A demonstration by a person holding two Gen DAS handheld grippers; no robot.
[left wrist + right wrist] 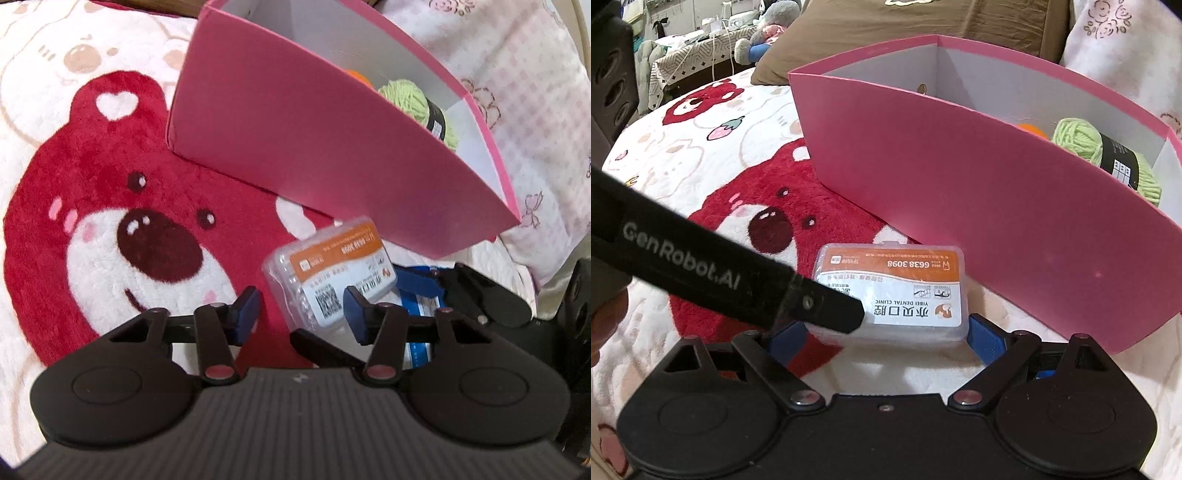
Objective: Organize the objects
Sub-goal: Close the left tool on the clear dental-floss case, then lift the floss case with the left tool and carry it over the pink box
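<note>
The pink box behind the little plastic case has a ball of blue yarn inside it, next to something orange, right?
Not quite: the yarn is light green, not blue, as the right wrist view shows. The rest holds: it sits inside the pink box, beside something orange, and the box stands behind the little plastic case on the bear blanket.

A home bedroom; a plush bear-print blanket (713,177) covers the bed. Behind the blanket lie a brown pillow (923,33) and a cluttered table (690,48).
</note>
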